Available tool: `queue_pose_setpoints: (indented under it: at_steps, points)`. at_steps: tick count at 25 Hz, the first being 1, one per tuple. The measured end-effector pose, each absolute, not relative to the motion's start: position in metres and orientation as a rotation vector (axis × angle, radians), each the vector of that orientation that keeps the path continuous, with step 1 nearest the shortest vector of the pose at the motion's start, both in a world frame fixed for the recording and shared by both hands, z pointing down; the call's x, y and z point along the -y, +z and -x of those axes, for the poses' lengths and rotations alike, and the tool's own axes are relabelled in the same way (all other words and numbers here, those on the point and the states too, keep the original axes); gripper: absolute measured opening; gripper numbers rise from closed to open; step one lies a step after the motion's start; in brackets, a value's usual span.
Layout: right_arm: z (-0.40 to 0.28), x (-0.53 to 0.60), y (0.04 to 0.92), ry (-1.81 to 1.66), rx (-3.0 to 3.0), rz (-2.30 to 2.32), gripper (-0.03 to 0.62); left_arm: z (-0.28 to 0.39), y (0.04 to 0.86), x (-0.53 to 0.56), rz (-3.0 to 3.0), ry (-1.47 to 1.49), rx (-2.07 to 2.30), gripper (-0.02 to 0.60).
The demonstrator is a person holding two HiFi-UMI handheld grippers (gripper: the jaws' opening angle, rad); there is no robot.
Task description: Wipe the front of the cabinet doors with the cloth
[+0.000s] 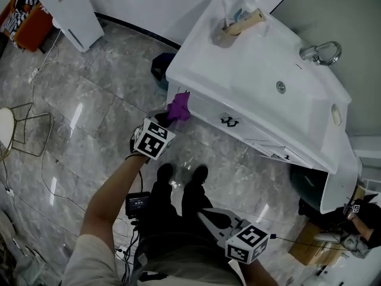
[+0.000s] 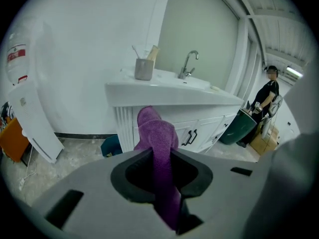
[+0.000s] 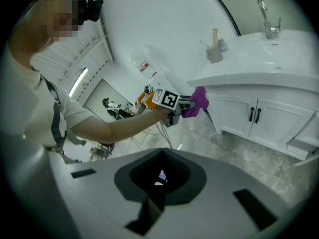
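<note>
A purple cloth [image 1: 178, 107] hangs from my left gripper [image 1: 168, 120], which is shut on it. The cloth is held up at the left end of the white cabinet [image 1: 238, 127] under the sink; I cannot tell whether it touches. In the left gripper view the cloth [image 2: 158, 148] runs up between the jaws, with the cabinet doors [image 2: 202, 128] and their dark handles [image 2: 191, 137] just behind. My right gripper [image 1: 205, 218] stays low by the person's legs, shut on nothing. The right gripper view shows its closed jaws [image 3: 158, 176], the cloth [image 3: 200, 99] and the doors [image 3: 249, 117] beyond.
A cup with brushes [image 1: 229, 31] and a faucet [image 1: 321, 52] sit on the white sink top. A blue bin [image 1: 161, 67] stands left of the cabinet, a dark green bin [image 1: 309, 186] to its right. Cables and a wire chair [image 1: 24, 130] lie on the marble floor. Another person [image 1: 364, 219] stands at far right.
</note>
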State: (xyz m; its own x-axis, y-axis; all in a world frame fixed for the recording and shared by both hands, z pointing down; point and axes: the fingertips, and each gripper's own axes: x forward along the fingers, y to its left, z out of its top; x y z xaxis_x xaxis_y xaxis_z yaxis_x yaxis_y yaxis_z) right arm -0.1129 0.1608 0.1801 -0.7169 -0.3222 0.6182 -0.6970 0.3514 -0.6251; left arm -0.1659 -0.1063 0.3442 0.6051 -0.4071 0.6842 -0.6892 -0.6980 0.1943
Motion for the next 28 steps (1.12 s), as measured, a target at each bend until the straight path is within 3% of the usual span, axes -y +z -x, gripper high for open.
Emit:
queue_pose_setpoints:
  at_steps: [12, 28]
  points:
    - [0.086, -0.149, 0.281, 1.578, 2.198, -0.778, 0.009, 0.121, 0.436, 0.189, -2.309, 0.917, 1.086, 0.084]
    - [0.093, -0.114, 0.375, 1.641, 2.226, -0.687, 0.009, 0.131, 0.588, 0.205, -2.275, 1.151, 1.068, 0.08]
